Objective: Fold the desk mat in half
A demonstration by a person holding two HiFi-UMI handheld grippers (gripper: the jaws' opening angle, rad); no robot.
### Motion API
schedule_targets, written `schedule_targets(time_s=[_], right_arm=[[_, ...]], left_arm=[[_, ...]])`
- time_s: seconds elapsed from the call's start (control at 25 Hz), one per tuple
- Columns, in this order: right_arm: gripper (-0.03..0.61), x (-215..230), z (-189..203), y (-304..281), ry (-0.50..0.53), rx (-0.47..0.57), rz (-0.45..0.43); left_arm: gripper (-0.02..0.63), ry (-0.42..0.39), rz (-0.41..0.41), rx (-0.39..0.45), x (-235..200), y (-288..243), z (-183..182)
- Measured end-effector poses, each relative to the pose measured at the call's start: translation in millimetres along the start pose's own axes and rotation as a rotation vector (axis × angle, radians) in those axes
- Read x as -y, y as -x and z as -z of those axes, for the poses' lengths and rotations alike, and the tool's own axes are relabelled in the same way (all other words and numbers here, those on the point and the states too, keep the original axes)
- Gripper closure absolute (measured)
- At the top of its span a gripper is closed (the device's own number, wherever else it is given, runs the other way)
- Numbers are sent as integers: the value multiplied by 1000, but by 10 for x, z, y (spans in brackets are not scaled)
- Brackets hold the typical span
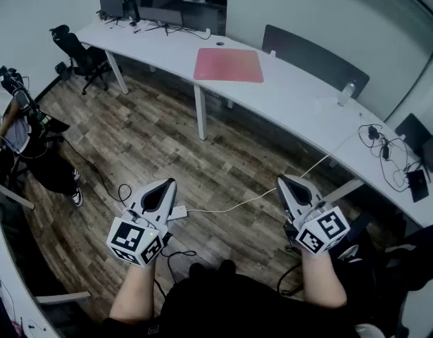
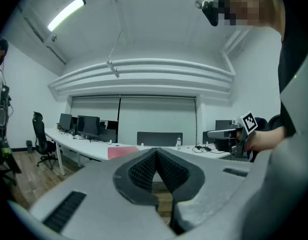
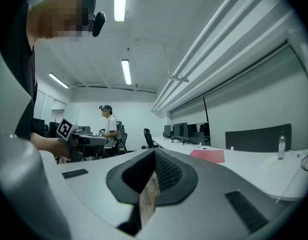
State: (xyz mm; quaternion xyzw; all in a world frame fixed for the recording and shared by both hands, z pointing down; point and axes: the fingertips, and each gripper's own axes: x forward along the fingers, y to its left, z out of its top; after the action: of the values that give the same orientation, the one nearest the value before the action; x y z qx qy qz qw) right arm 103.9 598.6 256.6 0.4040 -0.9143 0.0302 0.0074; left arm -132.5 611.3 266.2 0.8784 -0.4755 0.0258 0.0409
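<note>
A pink desk mat (image 1: 229,65) lies flat and unfolded on the long white desk (image 1: 293,97) across the room; it also shows small in the left gripper view, desk mat (image 2: 122,151), and in the right gripper view, desk mat (image 3: 208,155). My left gripper (image 1: 167,183) is held over the wooden floor, far short of the desk, shut with nothing in it. My right gripper (image 1: 281,182) is level with it on the right, also shut and empty. Both point toward the desk.
Monitors (image 1: 160,9) stand at the desk's far left end, a dark partition panel (image 1: 315,58) behind it, a small bottle (image 1: 346,92) and cables (image 1: 385,150) to the right. An office chair (image 1: 79,51) stands at left. Another person (image 1: 12,136) is at the left edge. Cables run on the floor (image 1: 223,206).
</note>
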Motion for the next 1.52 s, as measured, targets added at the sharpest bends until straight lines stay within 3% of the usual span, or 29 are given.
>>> schedule_targets(time_s=[0.32,0.48,0.68,0.92,1.08,1.28,1.52], right_arm=[[588,114,50,215,-5,3,6],[588,169,64,366,-18,9,-4],[584,190,55,545,-30,14,-22],[584,298,53,611,-40,29,26],[584,363,49,596,-32,30,23],[584,486,79,412,-10,10,41],[584,657,113,-15,6,-11,51]], left_arm=[[611,-16,-29,-20,211,-118,61],[611,-9,-15,12,380,-102,-16],[611,-91,-11,35,606,-43,-173],[611,23,34,38,670,-79,-151],[611,15,47,42,689,-205,-200],[611,5,66,27,567,-398,-162],[611,16,43,13,74,-708,-70]])
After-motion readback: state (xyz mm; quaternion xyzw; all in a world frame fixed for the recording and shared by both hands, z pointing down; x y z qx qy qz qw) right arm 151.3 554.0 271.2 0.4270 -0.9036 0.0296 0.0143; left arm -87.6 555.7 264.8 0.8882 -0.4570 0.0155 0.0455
